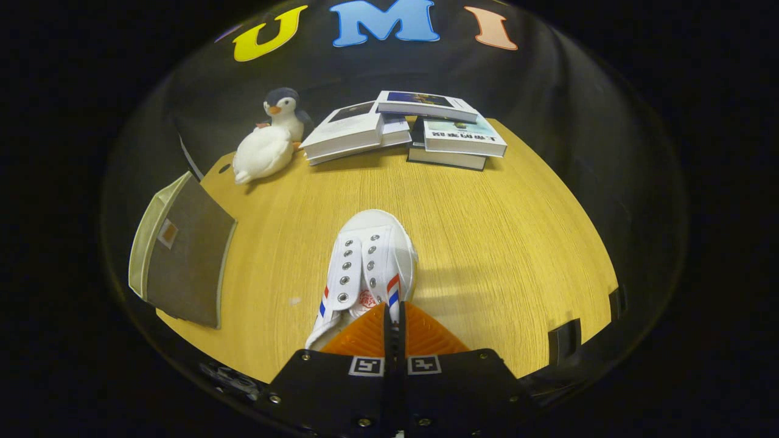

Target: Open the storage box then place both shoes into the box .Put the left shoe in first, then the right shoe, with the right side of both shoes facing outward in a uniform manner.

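Tongs pinched nearly closed on white shoe at the heel collar. Canvas soft, light; likely to sag, swing. Storage box left, on worktop.

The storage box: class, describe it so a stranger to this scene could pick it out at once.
Start at the wooden table. The gripper, its fingers closed on a white shoe, points at a pile of books. Left of the shoe, at the table's edge, stands the storage box: flat-sided, grey-brown with a pale rim, unlike the soft penguin toy beyond it.
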### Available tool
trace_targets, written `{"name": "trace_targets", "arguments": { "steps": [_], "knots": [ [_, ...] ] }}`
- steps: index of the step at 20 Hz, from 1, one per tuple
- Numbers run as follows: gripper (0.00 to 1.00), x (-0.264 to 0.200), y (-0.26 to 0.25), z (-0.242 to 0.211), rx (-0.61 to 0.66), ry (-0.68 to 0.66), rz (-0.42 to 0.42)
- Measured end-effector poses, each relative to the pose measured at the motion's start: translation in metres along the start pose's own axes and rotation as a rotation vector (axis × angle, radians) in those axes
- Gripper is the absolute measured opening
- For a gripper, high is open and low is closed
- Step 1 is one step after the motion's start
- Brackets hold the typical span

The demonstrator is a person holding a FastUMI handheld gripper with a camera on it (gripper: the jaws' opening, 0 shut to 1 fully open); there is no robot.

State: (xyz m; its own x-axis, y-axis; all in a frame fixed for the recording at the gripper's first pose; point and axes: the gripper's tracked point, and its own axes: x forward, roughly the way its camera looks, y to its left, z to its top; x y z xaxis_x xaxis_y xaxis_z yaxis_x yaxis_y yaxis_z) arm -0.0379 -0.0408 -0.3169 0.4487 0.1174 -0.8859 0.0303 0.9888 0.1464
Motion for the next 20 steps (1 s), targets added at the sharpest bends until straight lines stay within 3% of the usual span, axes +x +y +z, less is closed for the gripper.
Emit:
{"name": "trace_targets", "arguments": {
  "steps": [12, 20],
  "knots": [
    [0.00, -0.058, 0.115, 0.077, 0.011, -0.130, 0.139],
    [0.00, -0.078, 0.220, 0.093, -0.015, -0.157, 0.259]
  ]
}}
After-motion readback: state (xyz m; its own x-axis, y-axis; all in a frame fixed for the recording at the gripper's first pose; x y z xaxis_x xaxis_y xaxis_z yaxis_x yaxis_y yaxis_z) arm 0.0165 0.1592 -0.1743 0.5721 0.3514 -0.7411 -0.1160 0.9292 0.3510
